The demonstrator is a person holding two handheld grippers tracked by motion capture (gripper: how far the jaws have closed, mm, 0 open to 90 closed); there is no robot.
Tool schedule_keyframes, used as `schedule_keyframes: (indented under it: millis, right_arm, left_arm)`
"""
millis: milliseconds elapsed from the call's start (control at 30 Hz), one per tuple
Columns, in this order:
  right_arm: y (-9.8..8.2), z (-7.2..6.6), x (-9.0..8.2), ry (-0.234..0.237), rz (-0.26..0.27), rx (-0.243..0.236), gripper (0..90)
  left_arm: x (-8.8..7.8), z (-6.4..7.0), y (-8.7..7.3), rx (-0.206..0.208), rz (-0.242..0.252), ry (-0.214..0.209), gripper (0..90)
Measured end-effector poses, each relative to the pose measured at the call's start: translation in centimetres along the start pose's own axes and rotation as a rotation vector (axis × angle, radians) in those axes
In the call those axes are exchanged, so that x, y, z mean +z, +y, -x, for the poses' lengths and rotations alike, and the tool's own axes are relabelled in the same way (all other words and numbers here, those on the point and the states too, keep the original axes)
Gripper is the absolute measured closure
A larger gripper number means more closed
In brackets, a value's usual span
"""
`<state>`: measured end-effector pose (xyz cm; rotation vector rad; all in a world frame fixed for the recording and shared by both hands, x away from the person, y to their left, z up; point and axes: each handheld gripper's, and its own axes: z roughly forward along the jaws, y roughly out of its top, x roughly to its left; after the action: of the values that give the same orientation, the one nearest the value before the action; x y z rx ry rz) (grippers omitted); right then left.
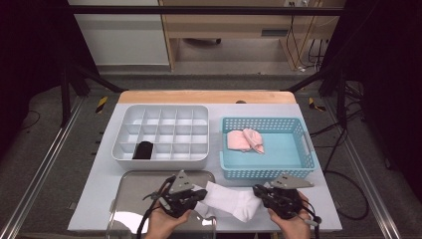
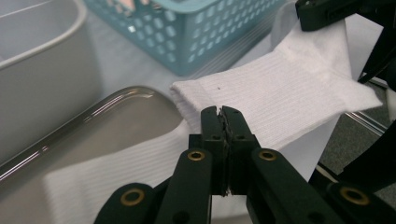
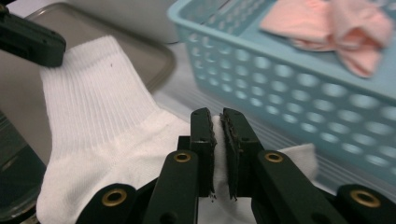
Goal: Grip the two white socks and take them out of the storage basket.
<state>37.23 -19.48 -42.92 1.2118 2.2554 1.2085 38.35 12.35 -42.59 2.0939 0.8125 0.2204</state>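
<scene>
White ribbed cotton sock [image 1: 230, 200] hangs stretched between the two tools, just above the front edge of the bench [image 1: 99, 199], partly over the shiny metal tray [image 1: 134, 191]. The left tool [image 1: 201, 195] is clenched on the cuff end; in the left gripper view its jaws stand pressed together with the ribbed cloth pinched between them. The right tool [image 1: 257, 191] is clenched on the foot end, with a thin fold of white cloth between its jaws in the right gripper view.

Just behind the sock stands the light blue perforated plastic basket [image 1: 298, 167], which holds a pair of pink socks [image 1: 245, 140]. To its left is the white plastic organiser box with many small compartments [image 1: 124, 149]; one front compartment holds a black rolled item [image 1: 144, 150].

I judge that the grip is the weak point: each tool holds only a small edge of cloth, so a strong pull apart could slip one end free. A second white piece lies under the sock on the tray and could be dragged along.
</scene>
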Motion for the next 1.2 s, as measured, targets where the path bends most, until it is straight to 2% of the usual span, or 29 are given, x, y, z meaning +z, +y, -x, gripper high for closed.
schedule_keyframes:
  millis: [200,300,367,433,533,700,767,833,900,967,1033,1133,1200]
  right_arm:
    - [1.0,-2.2,5.0,0.036,-0.071,-0.016,81.7]
    - [1.1,-2.6,7.0,0.022,-0.096,-0.027,76.8]
    - [1.1,-2.5,7.7,0.018,-0.089,-0.019,73.6]
    - [1.1,-2.4,7.4,0.023,-0.06,-0.018,70.3]
    - [1.4,-1.9,5.3,0.017,0.017,-0.015,65.0]
    - [1.0,-0.7,3.1,-0.024,0.063,-0.009,62.1]
    - [0.1,0.4,2.3,-0.077,0.053,0.0,61.0]
    - [-1.1,1.7,2.3,-0.105,0.026,0.05,61.1]
    - [-1.7,2.4,2.5,-0.109,0.004,0.085,61.1]
    - [-2.0,2.8,2.8,-0.111,-0.011,0.093,61.6]
    - [-2.3,3.0,3.2,-0.113,-0.026,0.097,62.9]
    - [-2.5,3.1,3.8,-0.109,-0.07,0.092,69.6]
    - [-2.6,3.1,4.0,-0.096,-0.089,0.093,74.8]
  left_arm:
    - [-1.0,-2.5,-1.9,-0.048,-0.027,0.062,87.8]
    - [-0.9,-3.4,-2.6,-0.07,-0.037,0.079,87.8]
    - [-0.6,-3.7,-2.8,-0.069,-0.045,0.101,87.7]
    - [-0.4,-4.0,-2.8,-0.071,-0.045,0.108,87.7]
    - [-0.3,-4.1,-3.0,-0.076,-0.037,0.107,87.0]
    - [-0.4,-4.3,-3.6,-0.103,-0.026,0.099,78.5]
    - [-0.7,-4.3,-3.8,-0.116,-0.017,0.091,71.7]
    - [-1.1,-4.1,-4.1,-0.12,-0.002,0.09,68.1]
    - [-1.2,-3.9,-4.4,-0.118,-0.005,0.099,66.6]
    - [-0.9,-3.8,-4.6,-0.128,-0.014,0.098,66.2]
    - [-0.5,-3.8,-4.8,-0.121,-0.03,0.1,66.4]
    - [0.0,-3.6,-4.9,-0.126,-0.046,0.11,71.3]
    - [0.1,-3.5,-5.0,-0.115,-0.047,0.128,74.9]
